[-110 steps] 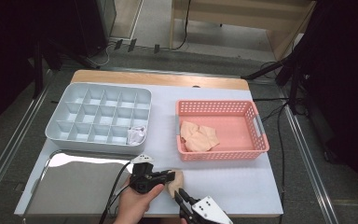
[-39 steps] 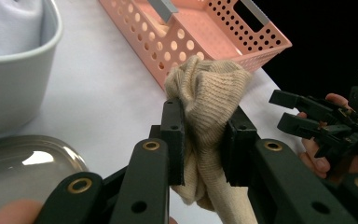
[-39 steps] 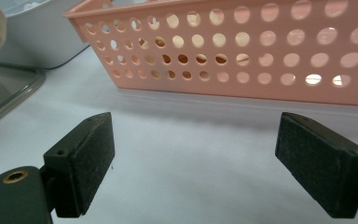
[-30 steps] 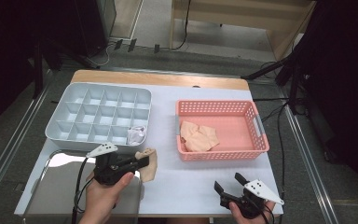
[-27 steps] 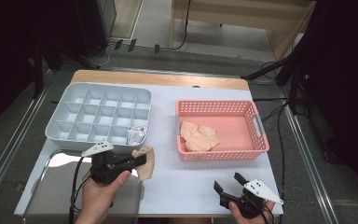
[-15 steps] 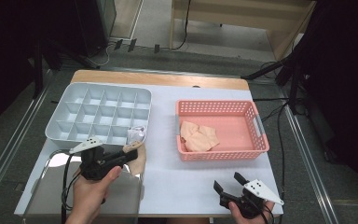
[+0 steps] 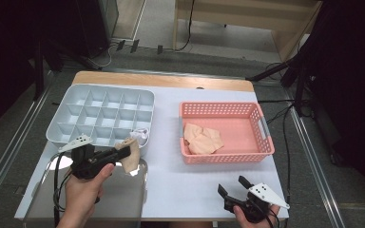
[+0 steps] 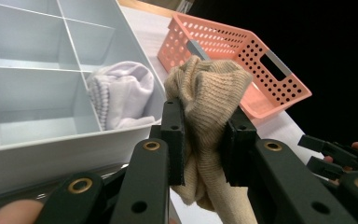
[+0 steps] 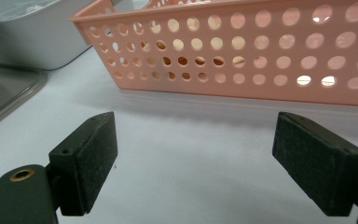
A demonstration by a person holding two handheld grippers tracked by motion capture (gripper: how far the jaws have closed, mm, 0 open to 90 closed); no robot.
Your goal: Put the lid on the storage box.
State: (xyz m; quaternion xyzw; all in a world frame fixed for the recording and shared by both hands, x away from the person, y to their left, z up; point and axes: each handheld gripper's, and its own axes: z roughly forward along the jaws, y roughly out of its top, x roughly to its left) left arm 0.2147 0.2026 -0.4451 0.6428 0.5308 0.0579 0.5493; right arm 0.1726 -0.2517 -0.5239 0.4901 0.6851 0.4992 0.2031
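The left gripper [image 7: 123, 153] has its jaws clenched on a bunched beige knitted sock [image 7: 130, 156], which hangs from them just at the near right corner of the pale grey plastic organiser tray with square compartments [image 7: 76, 107]. In the left gripper view the jaws pinch the sock's [image 8: 205, 102] middle, with loose fabric spilling above and below them. Just behind it, a rolled white sock [image 8: 119, 98] lies in the tray's [image 8: 37, 70] nearest corner compartment. Under the hanging sock lies a flat shiny metal tray [image 7: 133, 199], set on the white-topped table [image 7: 180, 185] in front of the organiser.

To the right stands a salmon-pink perforated plastic basket [image 7: 261, 133] holding a small heap of beige fabric pieces [image 7: 202, 138]. The right gripper [image 7: 233, 186] sits low at the table's near edge, well apart from the basket, its jaws released and spread wide with nothing between them; in the right gripper view they face the basket's holed wall [image 9: 242, 51] across bare table.
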